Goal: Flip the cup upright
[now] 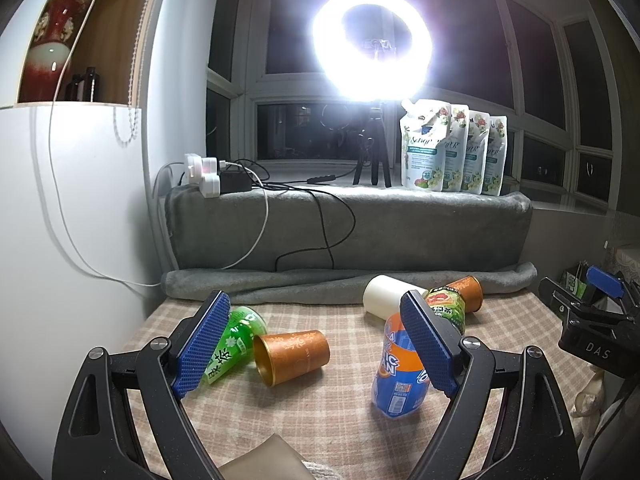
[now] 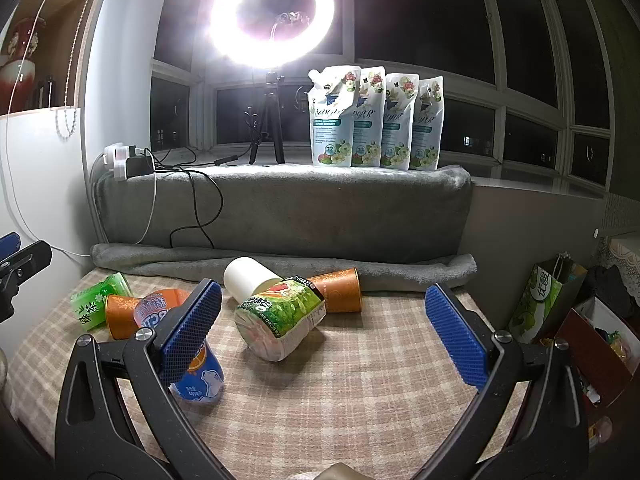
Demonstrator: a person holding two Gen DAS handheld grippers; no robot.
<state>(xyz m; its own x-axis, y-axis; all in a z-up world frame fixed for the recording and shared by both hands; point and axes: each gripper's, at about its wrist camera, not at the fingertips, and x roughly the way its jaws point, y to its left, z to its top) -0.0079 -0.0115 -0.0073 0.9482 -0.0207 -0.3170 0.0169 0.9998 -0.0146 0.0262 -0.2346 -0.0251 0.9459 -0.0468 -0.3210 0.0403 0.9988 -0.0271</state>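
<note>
Several cups lie on their sides on the checked cloth (image 1: 344,400). An orange-gold cup (image 1: 291,356) lies between my left gripper's fingers, mouth toward me, beside a green cup (image 1: 234,344). A blue-orange cup (image 1: 398,364), a white cup (image 1: 386,294), a green-label cup (image 1: 448,308) and a second orange cup (image 1: 468,292) lie to the right. My left gripper (image 1: 316,344) is open and empty. My right gripper (image 2: 324,336) is open and empty, with the green-label cup (image 2: 280,320) between its fingers. The white cup (image 2: 250,278) and orange cup (image 2: 338,288) lie behind it.
A grey blanket-covered ledge (image 1: 360,224) rises behind the cloth, carrying a ring light on a tripod (image 1: 374,44), detergent pouches (image 1: 452,148) and a power strip with cables (image 1: 208,176). A white cabinet (image 1: 72,216) stands left. Bags and boxes (image 2: 560,312) sit right.
</note>
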